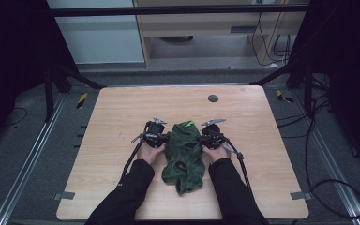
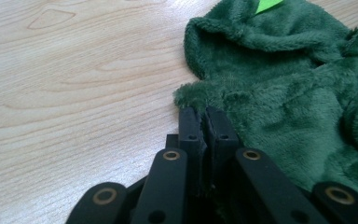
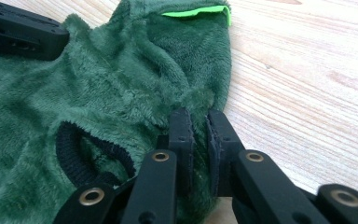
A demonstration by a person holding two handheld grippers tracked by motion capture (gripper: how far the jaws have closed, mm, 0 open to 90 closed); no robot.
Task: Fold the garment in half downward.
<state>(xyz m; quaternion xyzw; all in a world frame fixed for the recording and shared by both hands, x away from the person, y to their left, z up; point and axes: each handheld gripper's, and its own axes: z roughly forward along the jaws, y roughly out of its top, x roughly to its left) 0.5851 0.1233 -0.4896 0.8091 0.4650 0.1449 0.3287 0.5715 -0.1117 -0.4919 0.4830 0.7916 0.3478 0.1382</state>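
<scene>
Pale wooden table (image 1: 122,122) with rounded corners, grain running across. Lying crumpled on it between the left gripper (image 1: 161,137) and the right gripper (image 1: 206,138): a dark green fleece garment (image 1: 183,157), bright green tag (image 1: 188,124) at its far end, black ribbed cuff (image 3: 72,156) just left of the right gripper's jaws. Beyond the right gripper, well apart: a small dark round disc (image 1: 213,98).

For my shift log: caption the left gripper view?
Left gripper shut on the green fleece garment's edge, on the wooden table.
</scene>
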